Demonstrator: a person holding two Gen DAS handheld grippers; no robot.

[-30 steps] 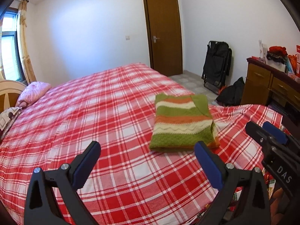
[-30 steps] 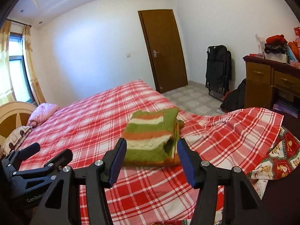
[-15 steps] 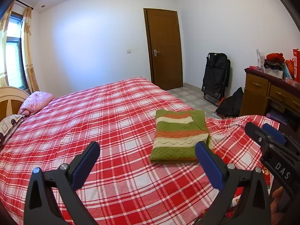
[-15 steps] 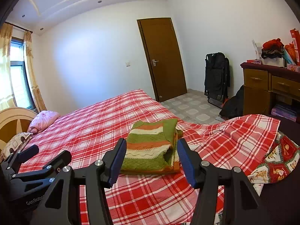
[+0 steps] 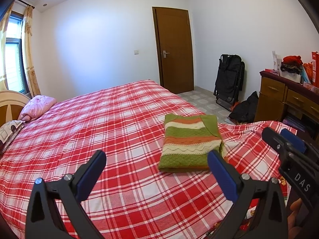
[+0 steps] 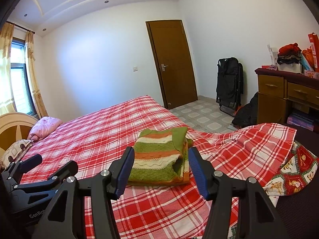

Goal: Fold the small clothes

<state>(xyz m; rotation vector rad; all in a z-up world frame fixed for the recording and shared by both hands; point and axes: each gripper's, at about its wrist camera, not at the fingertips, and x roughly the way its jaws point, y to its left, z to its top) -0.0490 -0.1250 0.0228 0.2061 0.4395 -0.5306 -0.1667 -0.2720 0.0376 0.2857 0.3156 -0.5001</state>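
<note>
Folded sweater (image 5: pixel 191 141) on bed (image 5: pixel 99 123) ahead of both grippers, nothing between. Left gripper (image 5: pixel 155 157) apart, empty; right gripper (image 6: pixel 159 157) apart, empty. Pillow (image 5: pixel 37 107) far left. Right gripper body reads "DAS".

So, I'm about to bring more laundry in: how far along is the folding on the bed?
Done, it seems: the striped knit sweater lies folded into a neat rectangle on the red plaid bedspread. In hand: nothing; the left gripper and right gripper are both open and empty, short of it. Left: no other loose small clothes show on the bed.
</note>
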